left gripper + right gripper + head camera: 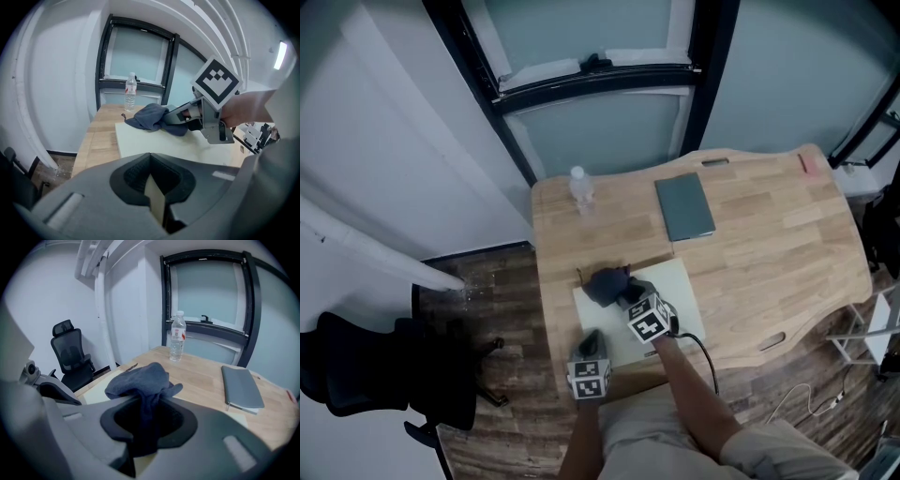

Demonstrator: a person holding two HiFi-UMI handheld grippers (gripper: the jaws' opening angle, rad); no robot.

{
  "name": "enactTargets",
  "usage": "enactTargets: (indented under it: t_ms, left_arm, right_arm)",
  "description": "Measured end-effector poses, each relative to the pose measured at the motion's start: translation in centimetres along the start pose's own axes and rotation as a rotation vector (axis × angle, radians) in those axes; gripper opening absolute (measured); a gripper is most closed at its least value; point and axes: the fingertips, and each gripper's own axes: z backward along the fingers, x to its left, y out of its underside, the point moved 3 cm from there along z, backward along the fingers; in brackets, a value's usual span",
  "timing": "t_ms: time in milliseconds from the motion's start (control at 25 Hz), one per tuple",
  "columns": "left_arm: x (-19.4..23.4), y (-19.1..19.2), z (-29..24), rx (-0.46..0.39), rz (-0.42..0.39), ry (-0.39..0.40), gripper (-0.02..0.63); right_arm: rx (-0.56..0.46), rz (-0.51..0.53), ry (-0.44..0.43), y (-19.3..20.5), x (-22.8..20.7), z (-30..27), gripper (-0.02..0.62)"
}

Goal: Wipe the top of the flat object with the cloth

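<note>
Head view: a pale flat board (677,281) is lying on the wooden desk (769,253) toward its near left corner, and a dark cloth (605,284) is sitting bunched on the board's far left part. The right gripper (624,292) is reaching onto the board from the near side with its tips at the cloth, while the left gripper (591,343) is meeting the board's near edge, just beside the desk's near edge. A water bottle (579,190) is standing upright near the desk's far left corner, and a grey notebook (684,207) is lying flat toward the far edge, well apart from the board. A black office chair (356,375) is standing on the floor off the desk's left edge. Left gripper view: the jaws are pressing together on the thin pale edge of the board, which is running between them; beyond, the right gripper is resting against the cloth on the board's top, a hand (248,108) gripping its handle. Right gripper view: the jaws are clenching a fold of the cloth, whose bulk is spilling out past the tips above the board; the bottle and the notebook are showing behind it on the bare wood.
</note>
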Motion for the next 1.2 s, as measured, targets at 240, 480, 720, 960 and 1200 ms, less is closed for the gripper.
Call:
enactTargets:
  t_ms: [240,480,720,960,1200]
  left_arm:
    - [-0.4,-0.6,0.2,0.0,0.009,0.014,0.008]
    - [-0.4,-0.5,0.1,-0.003,0.012,0.023,0.008]
    - [-0.4,-0.4,0.2,-0.019,-0.006,0.019,0.008]
    - [-0.1,0.0,0.2,-0.015,-0.003,0.014,0.008]
    - [-0.2,-0.1,0.1,-0.024,-0.014,0.007,0.008]
  right_arm:
    - [0.017,-0.01,0.016,0.6,-1.2,0.7,0.086]
    - [0.037,-0.035,0.045,1.3,-2.8,1.2,0.086]
    - [0.041,-0.106,0.082,2.0,-5.5,2.1,0.086]
    - [0.051,-0.086,0.102,2.3,-5.9,2.4,0.086]
    - [0.051,-0.13,0.163,3.7,-9.0,3.5,0.086]
